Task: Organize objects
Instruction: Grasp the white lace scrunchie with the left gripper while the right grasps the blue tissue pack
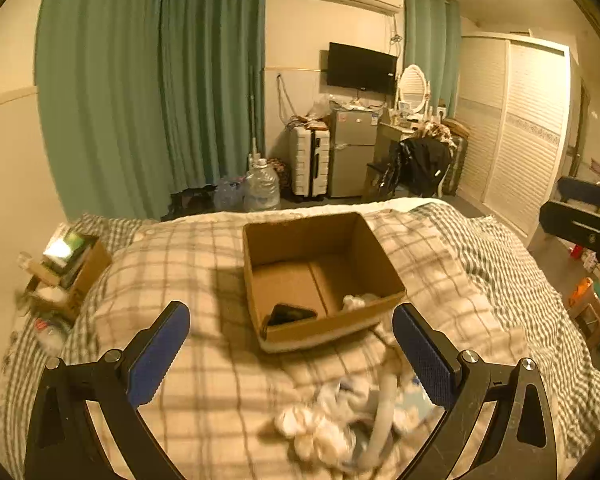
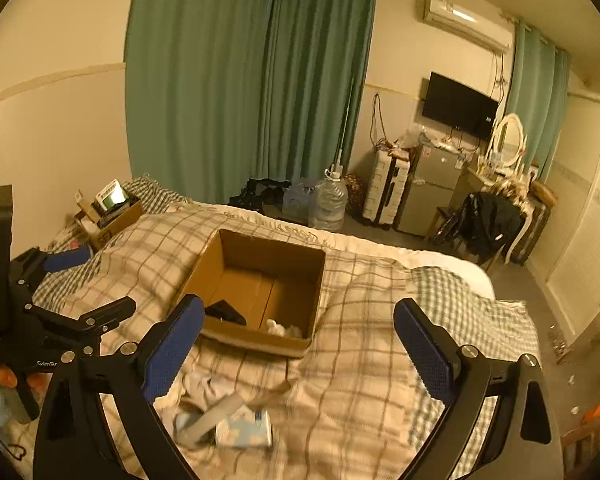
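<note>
An open cardboard box (image 1: 356,316) (image 2: 224,256) sits on the plaid bed cover. Inside it lie a black object (image 1: 290,314) (image 2: 224,311) and a small white crumpled item (image 1: 356,301) (image 2: 278,327). A pile of white cloth with a pale tube (image 1: 352,420) (image 2: 216,412) and a light blue packet (image 2: 246,428) lies on the cover in front of the box. My left gripper (image 1: 292,354) is open and empty above that pile; it also shows at the left of the right wrist view (image 2: 96,284). My right gripper (image 2: 300,354) is open and empty, just right of the pile.
A second cardboard box with books (image 1: 70,268) (image 2: 110,212) stands at the bed's far left by the wall. Beyond the bed are water jugs (image 1: 262,190), a suitcase (image 1: 310,164), a small fridge (image 1: 352,152), a chair with black clothes (image 1: 420,164) and a wardrobe (image 1: 520,128).
</note>
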A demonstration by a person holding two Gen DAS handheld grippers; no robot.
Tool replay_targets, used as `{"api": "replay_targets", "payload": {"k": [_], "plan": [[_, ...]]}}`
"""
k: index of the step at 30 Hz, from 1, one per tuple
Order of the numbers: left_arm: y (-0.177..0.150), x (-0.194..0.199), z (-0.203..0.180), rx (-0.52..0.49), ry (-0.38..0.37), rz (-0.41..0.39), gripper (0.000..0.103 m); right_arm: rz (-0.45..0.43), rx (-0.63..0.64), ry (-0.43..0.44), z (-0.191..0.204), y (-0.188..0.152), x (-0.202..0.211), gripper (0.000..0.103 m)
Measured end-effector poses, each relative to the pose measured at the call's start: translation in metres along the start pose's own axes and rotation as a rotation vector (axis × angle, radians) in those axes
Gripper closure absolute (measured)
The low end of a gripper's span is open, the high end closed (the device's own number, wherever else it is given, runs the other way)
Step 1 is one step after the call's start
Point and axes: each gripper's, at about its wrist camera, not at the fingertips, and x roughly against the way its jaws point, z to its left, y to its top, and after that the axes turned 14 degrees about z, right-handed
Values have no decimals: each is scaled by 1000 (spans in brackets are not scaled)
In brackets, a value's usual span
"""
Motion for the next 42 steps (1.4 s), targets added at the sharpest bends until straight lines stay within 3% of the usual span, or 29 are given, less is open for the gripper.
{"api": "replay_targets", "payload": {"k": [5,13,15,18,20,24,26,27,28,29,30,36,39,42], "plan": [[-40,-2,-4,29,8,39,0,35,11,-20,15,-35,-3,7],[-108,-60,-7,132,65,104,0,131,-16,-53,30,-105,-86,7],[-122,-81,-9,132,66,166,0,182,-1,-53,37,-118,-116,7],[-127,-102,-11,117,82,231,0,262,11,-49,43,-138,-153,7],[-124,-105,-12,118,89,221,0,306,13,-58,46,-148,-169,7],[-116,-115,-13,127,63,206,0,300,43,-78,52,-151,-171,7],[-114,-120,-15,119,45,208,10,298,55,-79,55,-152,-170,7],[-113,-123,-16,112,29,220,25,297,57,-78,55,-152,-170,7],[-114,-127,-17,105,13,237,46,296,57,-73,55,-152,-170,7],[-114,-131,-18,98,-10,258,59,294,56,-66,55,-151,-169,7],[-116,-134,-18,92,-43,275,83,293,54,-53,55,-150,-168,7],[-122,-114,-17,98,-19,257,89,307,57,20,56,-152,-170,7],[-125,-95,-8,118,-21,219,89,352,87,61,63,-151,-180,7],[-128,-85,1,147,-36,204,89,412,105,45,69,-152,-194,7]]}}
